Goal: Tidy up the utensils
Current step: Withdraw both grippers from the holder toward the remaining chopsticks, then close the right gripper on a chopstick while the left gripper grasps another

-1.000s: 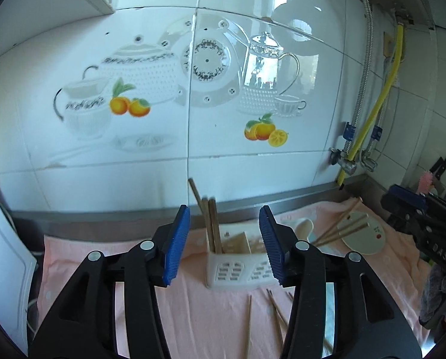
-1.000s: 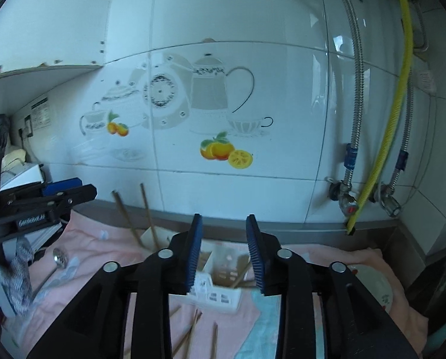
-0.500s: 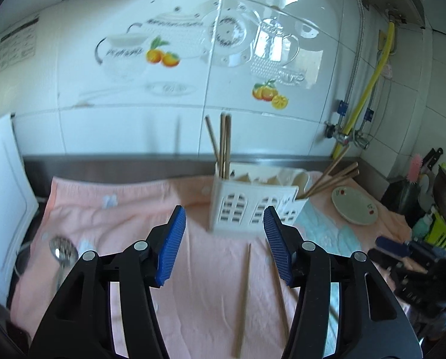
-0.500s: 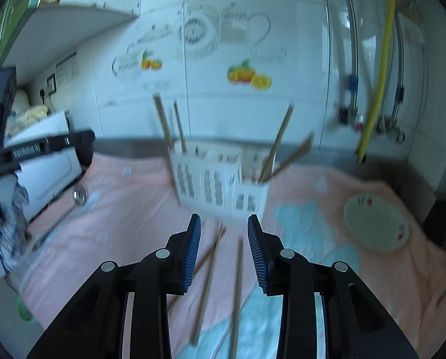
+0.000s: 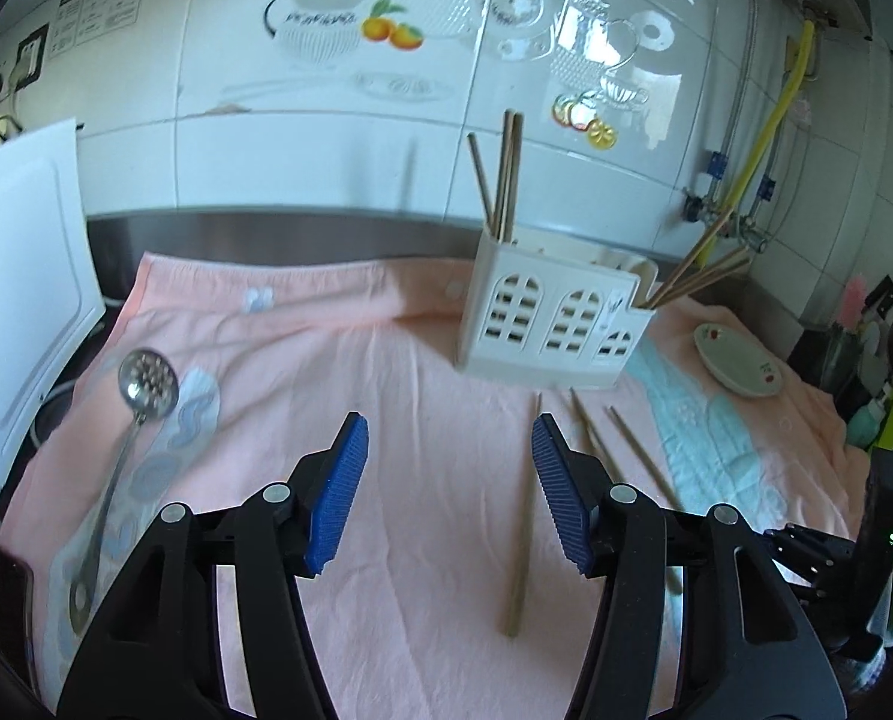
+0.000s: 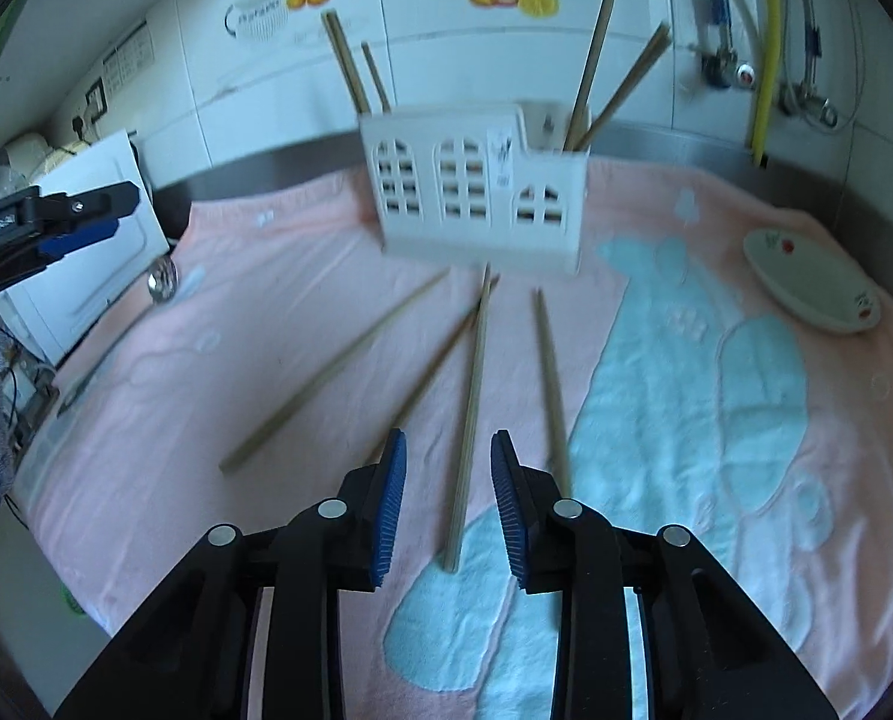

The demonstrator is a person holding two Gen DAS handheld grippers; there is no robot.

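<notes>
A white utensil holder (image 5: 551, 324) with arched cut-outs stands on a pink towel (image 5: 326, 372) and holds several chopsticks upright. It also shows in the right wrist view (image 6: 482, 192). Several loose wooden chopsticks (image 6: 473, 402) lie on the towel in front of it; one (image 5: 521, 534) lies by my left gripper. A metal slotted spoon (image 5: 125, 450) lies at the towel's left. My left gripper (image 5: 446, 492) is open and empty above the towel. My right gripper (image 6: 449, 504) is open, its jaws either side of a chopstick's near end, above it.
A small white dish (image 5: 737, 360) sits at the right on the towel, also in the right wrist view (image 6: 812, 288). A white board (image 5: 20, 276) leans at the left. A tiled wall with pipes (image 5: 746, 174) stands behind. Bottles and clutter (image 5: 866, 348) are at the far right.
Both grippers have tilted down from the wall toward the towel and come lower. The loose chopsticks and the spoon have come into view. Both grippers stay open.
</notes>
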